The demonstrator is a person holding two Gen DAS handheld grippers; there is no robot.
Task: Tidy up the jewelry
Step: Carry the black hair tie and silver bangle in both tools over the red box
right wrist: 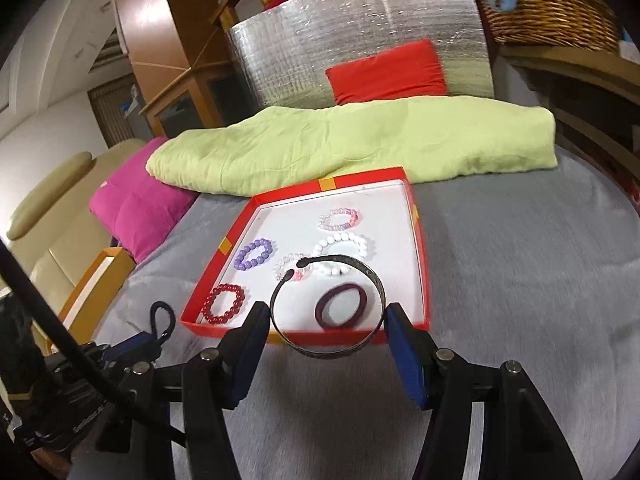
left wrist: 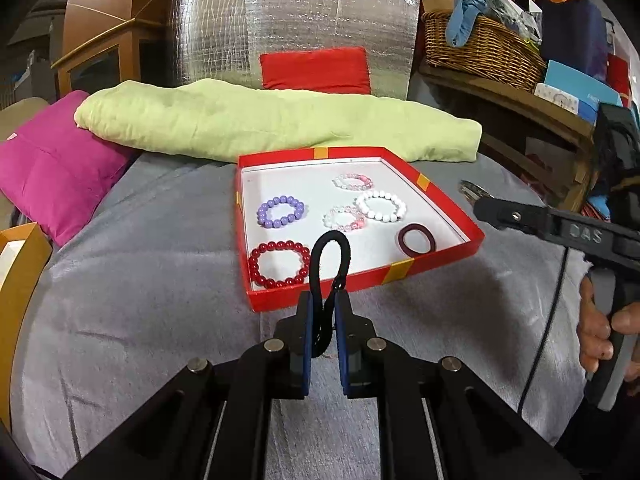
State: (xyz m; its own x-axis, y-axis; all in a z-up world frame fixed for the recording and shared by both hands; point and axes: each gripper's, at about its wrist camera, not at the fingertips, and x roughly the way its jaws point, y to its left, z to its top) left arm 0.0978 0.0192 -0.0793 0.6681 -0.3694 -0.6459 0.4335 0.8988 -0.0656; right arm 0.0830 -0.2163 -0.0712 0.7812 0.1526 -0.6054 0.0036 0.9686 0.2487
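A red box lid with a white floor lies on the grey blanket. In it lie purple, red, white and two pink-white bead bracelets and a maroon hair band. My left gripper is shut on a black hair tie, held at the lid's near edge; it also shows in the right wrist view. My right gripper holds a dark metal cuff bangle between its pads above the lid's near edge.
A folded green cloth lies behind the lid, a magenta cushion at the left. An orange box sits at the far left edge. A wicker basket stands on a shelf at the right.
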